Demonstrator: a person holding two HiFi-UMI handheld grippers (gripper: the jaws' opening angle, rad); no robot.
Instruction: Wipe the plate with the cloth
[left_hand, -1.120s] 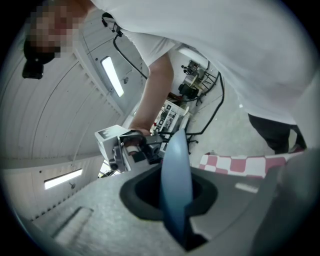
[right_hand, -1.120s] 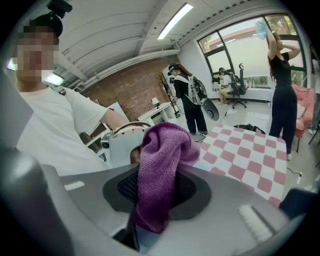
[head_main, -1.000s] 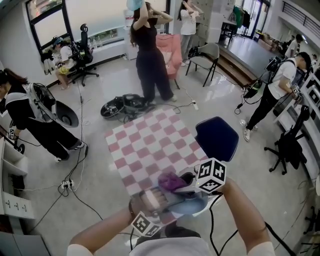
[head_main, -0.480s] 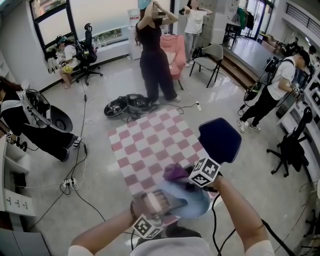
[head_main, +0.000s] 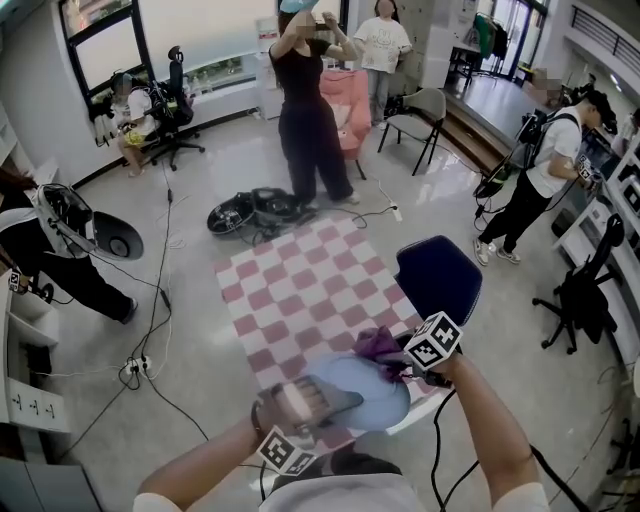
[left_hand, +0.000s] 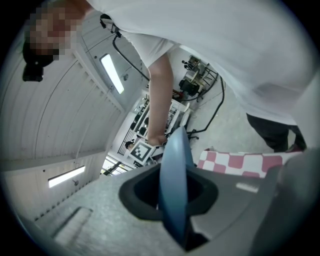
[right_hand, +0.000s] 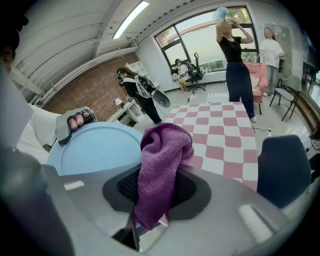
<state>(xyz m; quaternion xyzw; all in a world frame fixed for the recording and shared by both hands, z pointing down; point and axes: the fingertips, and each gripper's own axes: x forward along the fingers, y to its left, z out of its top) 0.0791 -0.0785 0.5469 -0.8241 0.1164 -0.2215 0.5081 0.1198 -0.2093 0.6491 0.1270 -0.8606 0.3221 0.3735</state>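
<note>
1. Above the near edge of the pink-and-white checked table (head_main: 300, 290), a light blue plate (head_main: 360, 392) was held with its face turned up toward the head view.
2. The plate's near left rim was clamped by the left gripper (head_main: 318, 403). In the left gripper view the plate was seen edge-on between the fingers, which were closed on it.
3. A purple cloth (head_main: 378, 345) was gripped by the right gripper (head_main: 400, 362). Its fingers were closed on the lower part of the cloth, and the bunched upper part stood out beyond them.
4. The cloth was seen at the plate's far right rim. In the head view it overlapped that rim, but it could not be told whether it was pressed against the surface.
5. Most of the plate's face was left uncovered to the left of the cloth.
6. A dark blue chair (head_main: 438, 275) stood just beside the table's right side.
7. A person in black (head_main: 305, 100) was seen standing beyond the table's far end, well apart from the plate.
</note>
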